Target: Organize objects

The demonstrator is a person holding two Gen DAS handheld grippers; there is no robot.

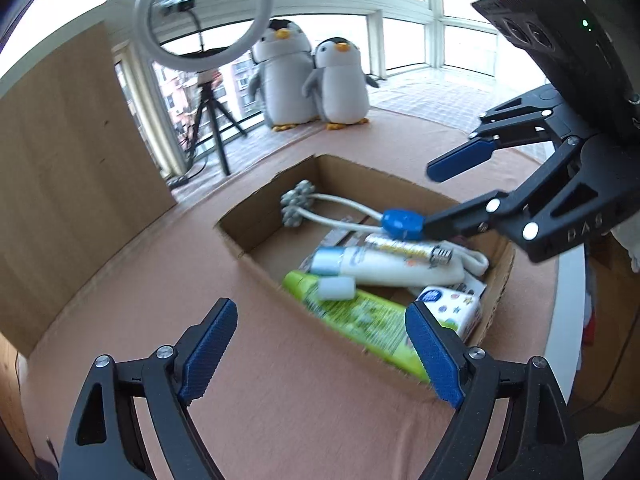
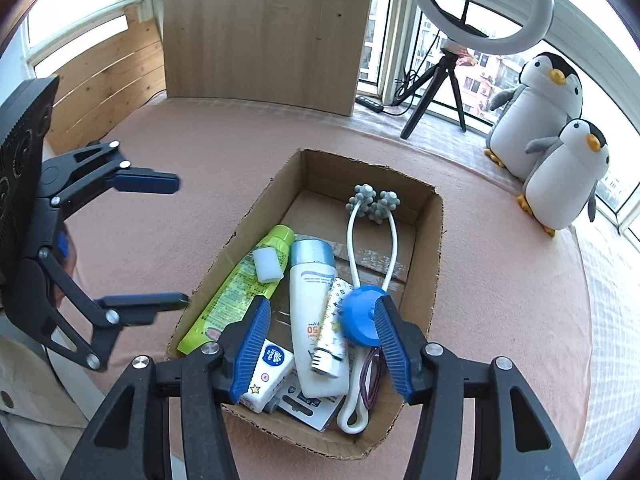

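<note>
The cardboard box (image 2: 434, 240) sits mid-frame on the pinkish tablecloth (image 2: 200, 152), and much of what lies in it is half buried. A white card (image 2: 308, 406) at the lower end shows only a corner under the white lotion bottle (image 2: 314, 312), whose print I can read only as "50". A slim patterned tube (image 2: 332, 324) lies across that bottle, its lettering too blurred to read. The green bottle (image 2: 240, 280) at the box's left carries fine print that I cannot make out, with a small pale cap (image 2: 267, 264) resting on it. The small white carton (image 2: 268, 376) with a blue round logo is partly hidden behind a finger. The right gripper (image 2: 320, 344) stands wide over the lower box, its right finger touching the blue hub (image 2: 358, 314) of the white two-armed massager (image 2: 390, 248). The left gripper (image 1: 320, 352) is spread wide above the cloth, at the bottom of its own view.
</note>
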